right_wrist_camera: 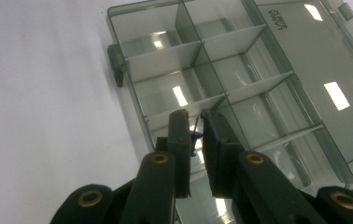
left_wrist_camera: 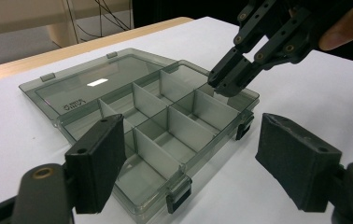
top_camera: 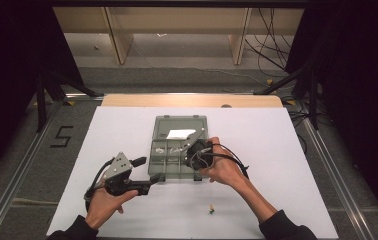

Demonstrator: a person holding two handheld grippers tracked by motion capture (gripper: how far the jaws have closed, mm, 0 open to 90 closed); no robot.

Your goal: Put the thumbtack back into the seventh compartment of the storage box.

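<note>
A clear grey compartment box (top_camera: pixel 197 125) lies open on the white table, its lid folded flat away from me. My right gripper (top_camera: pixel 183 158) hovers over the box's right-hand compartments, shut on a small blue part (right_wrist_camera: pixel 194 136) with a thin wire. In the left gripper view the right gripper (left_wrist_camera: pixel 228 80) hangs just above a far compartment of the box (left_wrist_camera: pixel 118 74). My left gripper (top_camera: pixel 149 170) stands open at the box's near left corner, and its jaws (left_wrist_camera: pixel 198 158) frame the near compartments with nothing between them. The dividers (right_wrist_camera: pixel 230 42) are upright, and the compartments look bare.
A small yellow-green piece (top_camera: pixel 211 207) lies on the white table (top_camera: pixel 287 165) near its front edge, right of centre. A wooden strip (top_camera: pixel 127 100) runs along the table's far edge. Black stands and cables flank the table on both sides.
</note>
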